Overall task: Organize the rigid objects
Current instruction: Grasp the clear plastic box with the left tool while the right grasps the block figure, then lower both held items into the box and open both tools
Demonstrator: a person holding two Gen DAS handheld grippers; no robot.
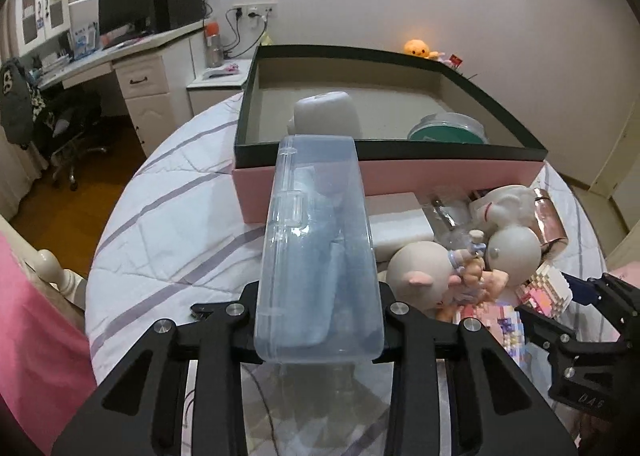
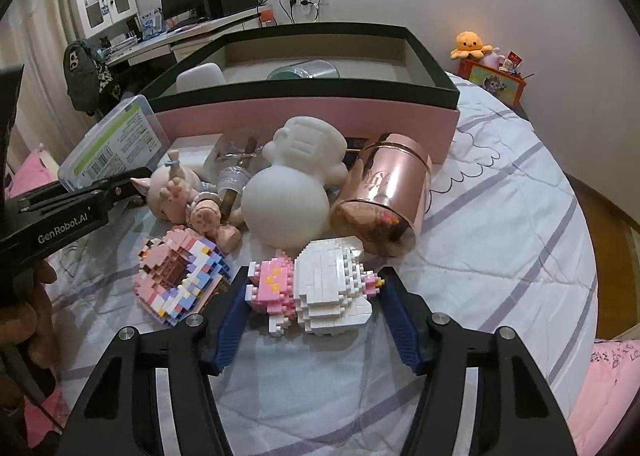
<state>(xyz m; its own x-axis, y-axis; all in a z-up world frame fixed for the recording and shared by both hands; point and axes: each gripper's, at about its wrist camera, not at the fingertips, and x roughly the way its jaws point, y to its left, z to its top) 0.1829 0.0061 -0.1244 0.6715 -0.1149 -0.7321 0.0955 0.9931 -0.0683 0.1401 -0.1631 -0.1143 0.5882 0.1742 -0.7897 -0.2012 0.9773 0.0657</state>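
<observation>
**Clear case held up before the pink box as we work through a bed of toys**

Our left gripper [image 1: 318, 320] is clamped on a clear plastic case [image 1: 318, 240], its black fingers [image 1: 394, 330] pressed against both long sides. The case is held off the quilted bedspread [image 1: 172, 223] and points toward the pink storage box [image 1: 400, 175] with its dark green rim, its far end overlapping the box's near wall in the left wrist view. Inside the box we see a white rounded object [image 1: 326, 113] and a clear-lidded teal container [image 1: 448, 129].

Our right gripper [image 2: 314, 308] sits low over the bedspread with its blue-padded fingers [image 2: 228, 320] spread apart on either side of a white-and-pink brick figure [image 2: 320, 292]; we cannot tell whether the pads touch it. Just to its left lies a second brick model [image 2: 182, 278] in pink, purple and brown. Behind them, crowded against the box's near wall, are a white snowman-shaped figure [image 2: 286, 201], a rose-gold canister [image 2: 386, 199] tipped on its side, a pink pig doll [image 2: 188, 195] and a clear glass bottle [image 2: 236, 165]. The case appears at the left of the right wrist view with its green-and-white label facing up.

An orange plush octopus [image 2: 470, 43] sits on a red box [image 2: 496, 81] by the far wall.
</observation>
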